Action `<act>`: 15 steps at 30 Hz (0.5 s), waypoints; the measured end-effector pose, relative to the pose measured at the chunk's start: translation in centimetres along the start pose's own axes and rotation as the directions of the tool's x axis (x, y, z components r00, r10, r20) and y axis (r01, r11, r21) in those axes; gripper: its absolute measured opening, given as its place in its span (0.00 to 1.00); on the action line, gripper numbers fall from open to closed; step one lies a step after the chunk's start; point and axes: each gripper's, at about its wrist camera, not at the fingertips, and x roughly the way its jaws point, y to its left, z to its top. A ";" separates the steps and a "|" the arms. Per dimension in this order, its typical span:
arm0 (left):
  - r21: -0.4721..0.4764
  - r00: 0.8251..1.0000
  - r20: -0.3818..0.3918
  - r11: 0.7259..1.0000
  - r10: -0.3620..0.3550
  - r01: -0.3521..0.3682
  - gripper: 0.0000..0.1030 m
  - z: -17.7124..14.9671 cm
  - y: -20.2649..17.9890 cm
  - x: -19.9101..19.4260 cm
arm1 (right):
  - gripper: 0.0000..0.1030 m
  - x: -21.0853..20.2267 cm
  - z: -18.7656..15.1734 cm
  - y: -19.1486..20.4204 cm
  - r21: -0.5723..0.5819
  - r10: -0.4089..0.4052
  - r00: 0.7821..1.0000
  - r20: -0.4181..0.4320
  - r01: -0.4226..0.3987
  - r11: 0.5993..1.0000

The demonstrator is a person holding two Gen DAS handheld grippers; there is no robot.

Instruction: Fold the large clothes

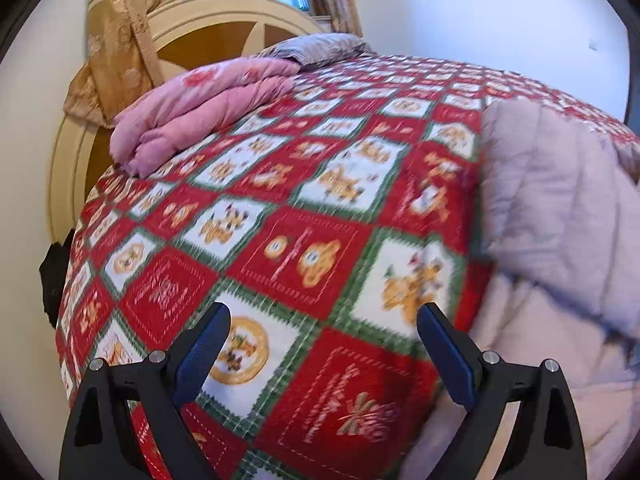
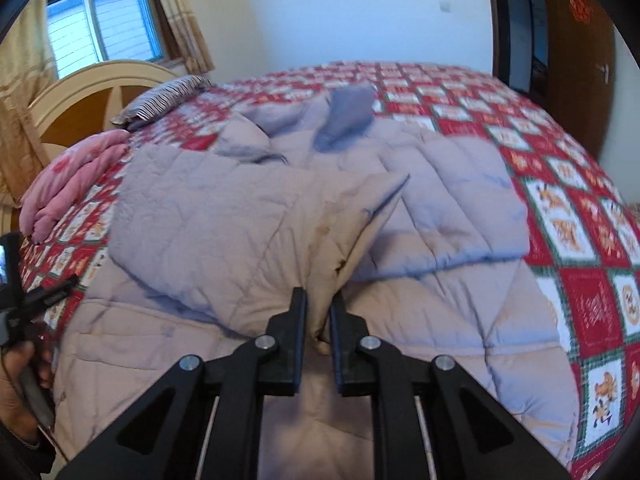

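Note:
A large pale lilac quilted coat (image 2: pixel 224 208) lies spread on the bed, its sleeves folded across the body and its hood at the far end. My right gripper (image 2: pixel 318 296) is shut on a raised fold of the coat near its lower middle, with fabric pinched between the black fingers. In the left wrist view the coat (image 1: pixel 560 208) fills the right side. My left gripper (image 1: pixel 325 312) stands open over the bare bedspread to the left of the coat, with nothing between its blue pads.
A red, white and green checked bedspread (image 1: pixel 304 248) covers the bed. A folded pink quilt (image 1: pixel 192 116) and a striped pillow (image 1: pixel 316 48) lie by the cream headboard (image 1: pixel 224 28). A person's hand (image 2: pixel 16 392) shows at the left edge. A brown door (image 2: pixel 576 60) stands at the far right.

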 end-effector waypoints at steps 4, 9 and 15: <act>0.026 0.996 0.081 0.999 -0.041 0.039 0.92 3.3 -1.8 -2.7 | 0.36 -1.1 -0.3 -1.7 0.060 -0.030 0.999 0.018 0.029 0.998; 0.049 0.963 0.191 0.982 -0.190 0.184 0.92 8.4 -6.4 -5.0 | 0.36 -4.4 1.7 -2.4 0.123 -0.066 0.985 0.157 0.047 0.991; 0.157 0.956 0.120 0.956 -0.268 0.249 0.92 10.4 -14.1 -0.6 | 0.36 -0.5 5.2 0.0 0.094 0.034 0.990 0.140 -0.047 0.994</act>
